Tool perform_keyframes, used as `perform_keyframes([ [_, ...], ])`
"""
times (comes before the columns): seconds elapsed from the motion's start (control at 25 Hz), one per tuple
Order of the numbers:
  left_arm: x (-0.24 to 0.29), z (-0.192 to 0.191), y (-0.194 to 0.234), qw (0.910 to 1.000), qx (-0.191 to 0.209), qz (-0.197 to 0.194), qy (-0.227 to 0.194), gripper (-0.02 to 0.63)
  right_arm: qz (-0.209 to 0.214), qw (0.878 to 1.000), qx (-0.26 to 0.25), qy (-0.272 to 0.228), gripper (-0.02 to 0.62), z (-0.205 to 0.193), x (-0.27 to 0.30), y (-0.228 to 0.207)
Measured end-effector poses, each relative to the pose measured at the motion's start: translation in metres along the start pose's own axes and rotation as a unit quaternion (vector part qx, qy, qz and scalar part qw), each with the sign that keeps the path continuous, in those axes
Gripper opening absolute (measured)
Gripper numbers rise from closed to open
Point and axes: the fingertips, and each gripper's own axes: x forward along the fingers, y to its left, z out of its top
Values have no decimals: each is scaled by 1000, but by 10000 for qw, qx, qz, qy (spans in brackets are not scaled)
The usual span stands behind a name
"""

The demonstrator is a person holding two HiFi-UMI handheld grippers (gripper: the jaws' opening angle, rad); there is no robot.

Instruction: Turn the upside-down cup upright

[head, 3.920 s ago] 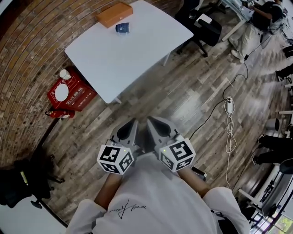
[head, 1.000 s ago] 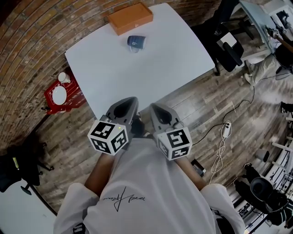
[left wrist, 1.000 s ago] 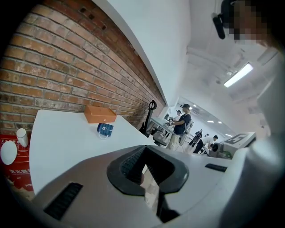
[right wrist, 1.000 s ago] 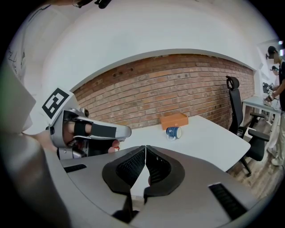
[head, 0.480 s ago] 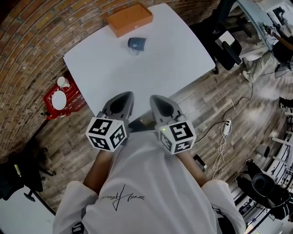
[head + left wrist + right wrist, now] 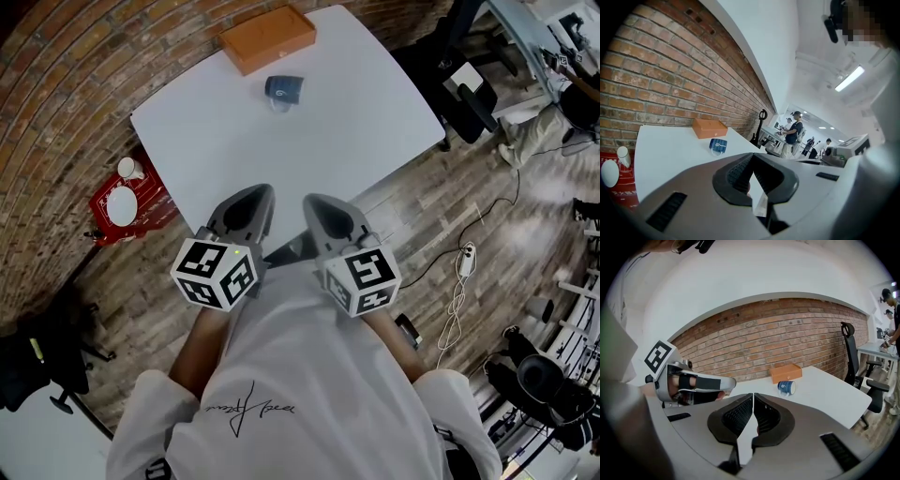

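A blue cup with a white mark rests near the far edge of the white table; from this distance I cannot tell how it is resting. It shows small in the left gripper view and the right gripper view. My left gripper and right gripper are side by side over the table's near edge, well short of the cup. Both are shut with nothing between the jaws, which meet at the tips.
An orange box lies just behind the cup by the brick wall. A red carton with a white cup and plate sits on the floor left of the table. Black office chairs stand on the right, and a cable with a power strip lies on the floor.
Since the earliest frame the person has come closer to the table, and the grippers now reach its near edge. In the last half second they hardly moved. Both stay shut.
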Motion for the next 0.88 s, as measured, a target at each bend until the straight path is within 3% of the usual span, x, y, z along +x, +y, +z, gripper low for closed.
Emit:
perform_keyframes([
  [0.44, 11, 5, 36, 9992, 53, 373, 96, 9, 151, 9998, 43, 83, 23, 6, 29, -13],
  [0.88, 42, 13, 51, 9991, -97, 342, 231, 11, 203, 9993, 176, 246, 22, 8, 50, -42],
])
